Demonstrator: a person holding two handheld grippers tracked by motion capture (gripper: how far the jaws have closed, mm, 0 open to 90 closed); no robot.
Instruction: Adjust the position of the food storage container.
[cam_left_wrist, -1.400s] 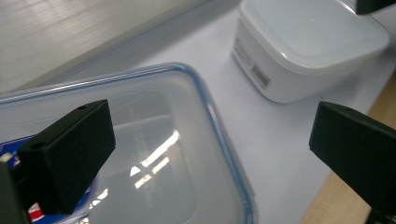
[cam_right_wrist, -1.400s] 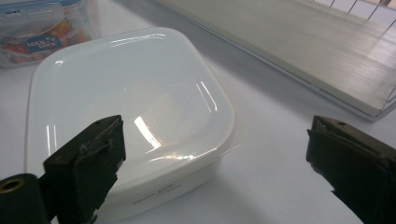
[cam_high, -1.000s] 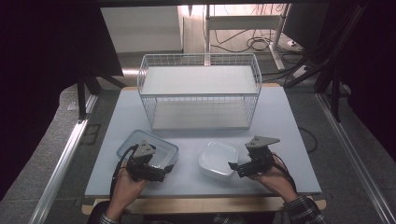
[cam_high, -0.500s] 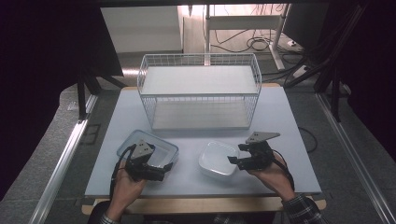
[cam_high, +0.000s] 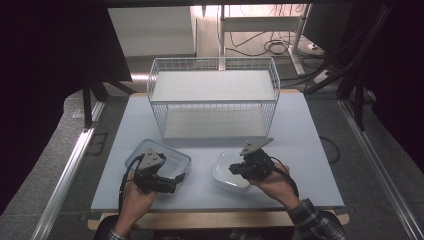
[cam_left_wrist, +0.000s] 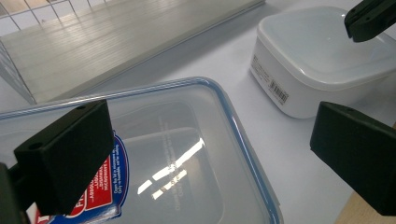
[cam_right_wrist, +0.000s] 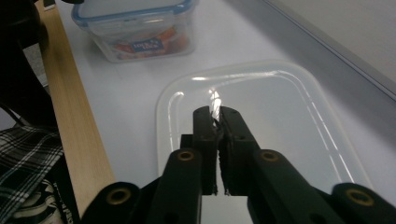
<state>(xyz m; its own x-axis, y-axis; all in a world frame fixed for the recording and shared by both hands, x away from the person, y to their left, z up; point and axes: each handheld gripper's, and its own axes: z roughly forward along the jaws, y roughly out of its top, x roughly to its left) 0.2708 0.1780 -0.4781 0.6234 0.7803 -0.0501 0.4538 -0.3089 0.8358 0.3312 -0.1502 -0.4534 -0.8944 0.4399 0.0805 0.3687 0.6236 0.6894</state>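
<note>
In the high view a pale table (cam_high: 310, 145) carries a white wire basket (cam_high: 214, 97) at the far side, and nearer the person there are two food boxes: a clear container with a blue-edged lid (cam_high: 165, 159) at the left and a white container (cam_high: 227, 172) at the right. The left gripper (cam_high: 172, 182) is at the near edge of the clear box, and the right gripper (cam_high: 235, 169) is over the white one. In the left gripper view the two black fingers (cam_left_wrist: 65, 156) stand wide apart, one over the lid of the clear container (cam_left_wrist: 187, 154) and one out beyond its blue rim, so they hold nothing; the white container (cam_left_wrist: 317, 65) sits a little apart on the table. In the right gripper view the fingers (cam_right_wrist: 205, 135) are pressed together with no gap, above the smooth white lid (cam_right_wrist: 280, 121); whether they pinch anything I cannot tell, it looks like nothing. The clear box (cam_right_wrist: 140, 28) is further away, near the wooden edge of the table (cam_right_wrist: 70, 116). I judge the step is to take hold of a box, perhaps to move it to the basket. For this the left fingers should go down on both sides of the rim and close firmly, because the plastic is probably slippery, and the right fingers must open first.
</note>
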